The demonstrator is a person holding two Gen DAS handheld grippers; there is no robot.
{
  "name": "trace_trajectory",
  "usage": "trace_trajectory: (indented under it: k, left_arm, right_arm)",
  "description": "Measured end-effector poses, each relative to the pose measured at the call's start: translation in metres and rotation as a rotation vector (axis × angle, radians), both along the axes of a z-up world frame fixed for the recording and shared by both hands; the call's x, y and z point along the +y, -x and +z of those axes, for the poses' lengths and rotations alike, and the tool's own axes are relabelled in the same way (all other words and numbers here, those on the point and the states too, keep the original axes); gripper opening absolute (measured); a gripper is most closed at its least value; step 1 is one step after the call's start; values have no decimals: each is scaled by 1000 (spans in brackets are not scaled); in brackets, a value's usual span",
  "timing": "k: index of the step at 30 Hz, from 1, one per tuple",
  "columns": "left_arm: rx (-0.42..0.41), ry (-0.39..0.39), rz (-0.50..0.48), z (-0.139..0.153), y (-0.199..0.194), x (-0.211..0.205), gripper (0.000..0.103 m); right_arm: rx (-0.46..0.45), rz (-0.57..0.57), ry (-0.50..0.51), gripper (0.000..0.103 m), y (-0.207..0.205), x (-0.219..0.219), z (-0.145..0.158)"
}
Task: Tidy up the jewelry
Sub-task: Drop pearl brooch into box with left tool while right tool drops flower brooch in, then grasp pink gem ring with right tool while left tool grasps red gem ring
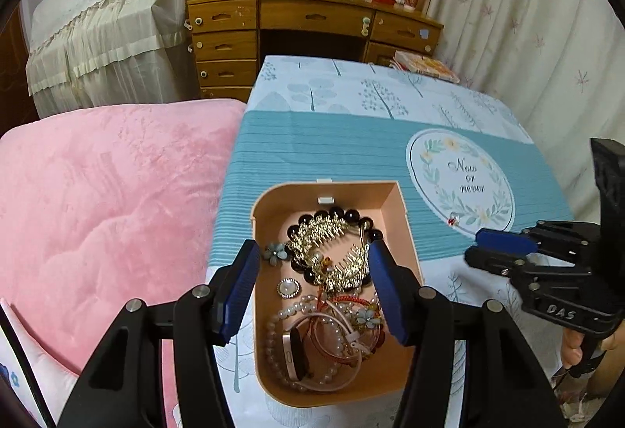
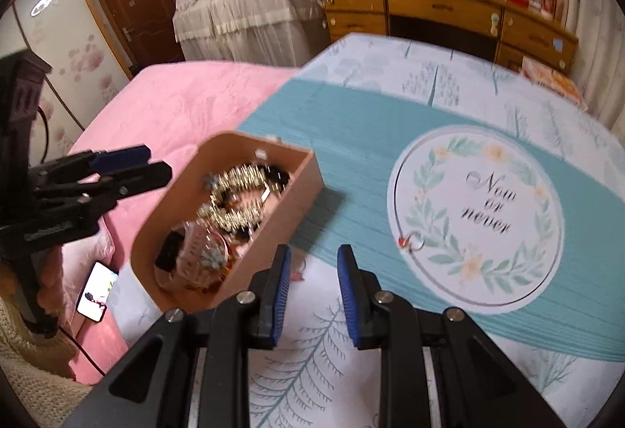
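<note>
The box, full of jewelry, sits low in the left wrist frame, long axis running bottom to top. The left gripper is spread wide astride it. The right gripper, lower centre, stands parted, empty.

Jewelry box: matt, smooth, peach-toned, plastic-like walls. Gold comb: shiny metal. Dark beads: glossy. Pearl strand: soft sheen. Tablecloth: smooth printed cloth. Pink blanket: plush, quilted. Desk: varnished wood. Gripper pads: ribbed blue, on matt black plastic.
</note>
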State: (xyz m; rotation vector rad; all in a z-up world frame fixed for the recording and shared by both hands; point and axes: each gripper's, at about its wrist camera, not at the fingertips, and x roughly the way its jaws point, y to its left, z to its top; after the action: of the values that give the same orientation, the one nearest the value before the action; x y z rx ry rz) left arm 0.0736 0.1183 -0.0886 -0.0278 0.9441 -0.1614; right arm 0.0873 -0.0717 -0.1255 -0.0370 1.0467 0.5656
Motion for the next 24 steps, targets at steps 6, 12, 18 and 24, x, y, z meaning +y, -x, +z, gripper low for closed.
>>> trace_trajectory:
  k: [6,12,18,24]
  left_arm:
    - [26,-17,-4,-10,-2,-7,56]
    - [34,-38,-19,-14,0,-15,61]
    - [38,-47,-27,-16,1,-20,62]
    - [48,-51,-35,-19,2,-23,62]
  right_arm:
    - [25,47,24,25,6,12,-23]
    - [34,65,47,25,7,22,-37]
    - [20,69,51,25,7,28,-42]
    - [-46,82,94,25,12,36,-42]
